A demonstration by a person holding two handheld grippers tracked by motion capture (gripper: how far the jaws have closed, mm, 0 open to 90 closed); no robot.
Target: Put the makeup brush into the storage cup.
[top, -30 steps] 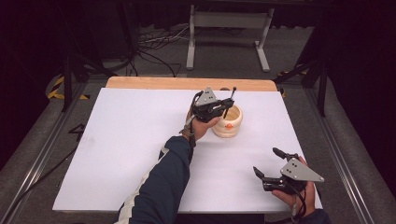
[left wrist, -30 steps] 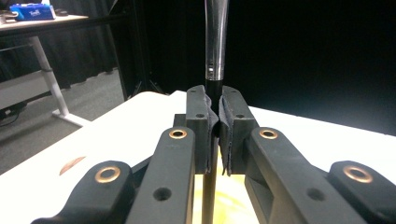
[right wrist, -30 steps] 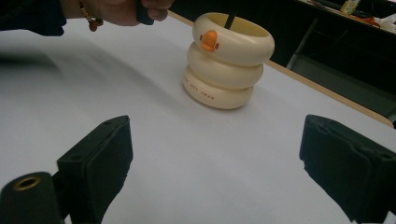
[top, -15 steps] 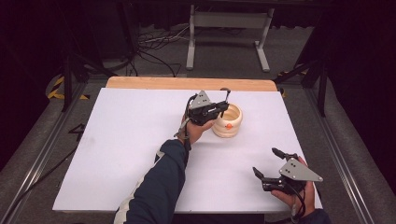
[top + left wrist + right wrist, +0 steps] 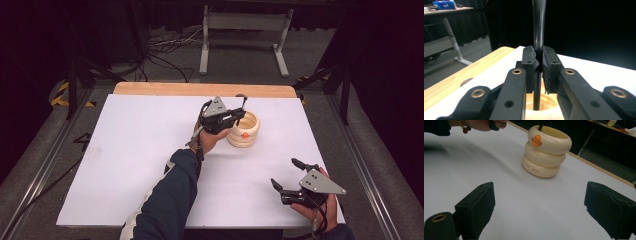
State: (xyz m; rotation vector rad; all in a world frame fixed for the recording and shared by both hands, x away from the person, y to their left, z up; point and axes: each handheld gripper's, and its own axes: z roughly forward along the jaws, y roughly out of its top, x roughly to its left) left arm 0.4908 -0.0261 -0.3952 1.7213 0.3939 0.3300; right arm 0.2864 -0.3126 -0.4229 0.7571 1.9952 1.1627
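In the lower right of the high view, the right tongs (image 5: 286,175) are resting released in the person's hand, low over the white worktop (image 5: 125,165), with both jaws spread wide and nothing between them. From the right gripper view, the two black pads are standing far apart at the bottom corners, and between them, toward the upper middle of the frame, the cream pot (image 5: 546,151) made of three stacked rings is sitting upright on the worktop, an orange duck mark on its top ring.

Farther up, near the centre of the high view, the left tongs (image 5: 239,116) are hovering over the near left rim of the pot (image 5: 244,131) and are clenching a thin black stick (image 5: 243,102). In the left gripper view the stick (image 5: 539,27) is running straight up and down through the middle of the frame, its long axis upright, pinched between the two pads. Its lower end is dipping into the pot's opening (image 5: 544,100), where the tip is hidden; its upper end is cut off by the top edge. What kind of stick it is is hard to make out.
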